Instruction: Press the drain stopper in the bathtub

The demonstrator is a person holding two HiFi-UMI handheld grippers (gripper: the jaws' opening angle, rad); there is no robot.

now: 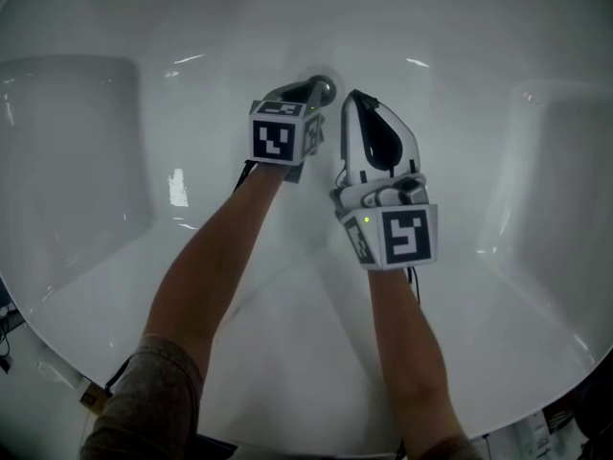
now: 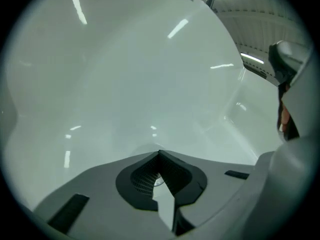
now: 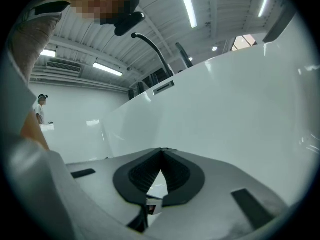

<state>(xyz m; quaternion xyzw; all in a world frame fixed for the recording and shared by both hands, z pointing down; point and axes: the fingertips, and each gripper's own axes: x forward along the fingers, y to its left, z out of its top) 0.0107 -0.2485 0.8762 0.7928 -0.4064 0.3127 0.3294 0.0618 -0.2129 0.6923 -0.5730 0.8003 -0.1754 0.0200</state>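
In the bathtub [image 1: 105, 257], left hand-held gripper [image 1: 308, 95] lies at drain stopper [image 1: 327, 87].

Bare left forearm [image 1: 206, 271] reaching in from seven o'clock, left gripper [image 1: 316, 92] pointing toward one o'clock, jaws closed tip to tip, right forearm [image 1: 407, 353] from five o'clock, right gripper [image 1: 352, 102] just beside it, pointing to twelve o'clock, jaws closed.

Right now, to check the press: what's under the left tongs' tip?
The metal stopper, on the tub floor. Only its edge shows; the left tongs cover the rest.
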